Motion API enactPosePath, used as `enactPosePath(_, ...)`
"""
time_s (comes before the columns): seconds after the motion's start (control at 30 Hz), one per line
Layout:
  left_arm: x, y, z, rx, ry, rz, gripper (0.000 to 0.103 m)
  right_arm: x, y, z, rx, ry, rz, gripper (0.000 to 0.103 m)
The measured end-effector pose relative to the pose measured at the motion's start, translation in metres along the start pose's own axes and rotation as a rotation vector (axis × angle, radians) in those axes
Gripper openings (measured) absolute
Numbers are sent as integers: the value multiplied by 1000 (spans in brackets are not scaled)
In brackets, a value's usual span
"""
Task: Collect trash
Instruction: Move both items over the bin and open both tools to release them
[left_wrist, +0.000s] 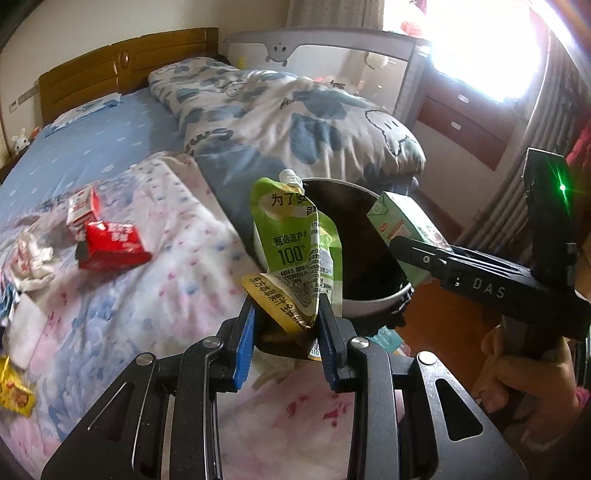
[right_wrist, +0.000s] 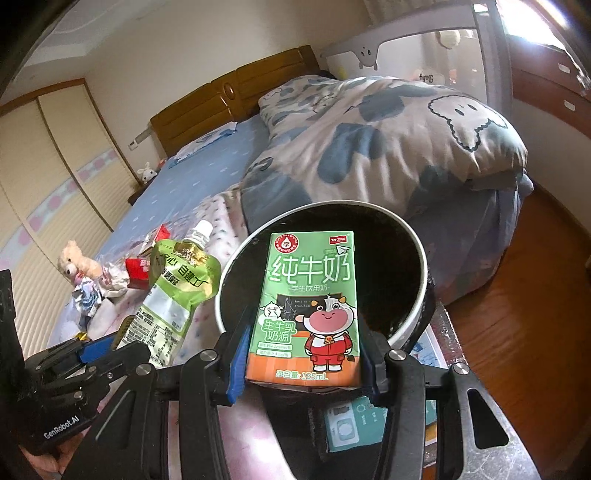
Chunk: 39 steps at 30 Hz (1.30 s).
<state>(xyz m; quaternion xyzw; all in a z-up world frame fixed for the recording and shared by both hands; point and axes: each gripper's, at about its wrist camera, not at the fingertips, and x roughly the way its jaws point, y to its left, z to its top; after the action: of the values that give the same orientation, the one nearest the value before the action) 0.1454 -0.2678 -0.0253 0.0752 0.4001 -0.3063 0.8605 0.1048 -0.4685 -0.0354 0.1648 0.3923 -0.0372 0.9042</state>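
Poised at the bin (right_wrist: 417, 254) rim: left gripper (left_wrist: 286, 321) pinching a limp, slippery pouch (left_wrist: 295, 243) by its base, right gripper (right_wrist: 306, 354) clamping a light, crushable milk carton (right_wrist: 306, 306) across its sides.

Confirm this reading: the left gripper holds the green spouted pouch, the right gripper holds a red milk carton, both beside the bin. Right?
Not quite. The milk carton in the right gripper is green, as the right wrist view shows. The left gripper does hold the green spouted pouch, both by the bin.
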Motion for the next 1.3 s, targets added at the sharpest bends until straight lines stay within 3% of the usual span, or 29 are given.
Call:
enactPosePath(1.03, 46, -11, 32, 10, 56, -10, 31, 33, -29, 26, 30, 39, -24, 49)
enactPosePath(1.1, 49, -10, 33, -1, 66, -5, 34, 34, -30, 27, 36, 38, -24, 49)
enactPosePath(1.17, 49, -6, 31, -19, 65, -7, 53, 35, -33, 28, 53, 39, -18, 50)
enactPosePath(1.2, 48, -5, 30, -25, 61, -3, 57, 35, -34, 28, 61, 41, -19, 52)
enactPosePath(1.3, 43, 1, 24, -40, 51, 2, 60, 32, -36, 28, 67, 32, -28, 62)
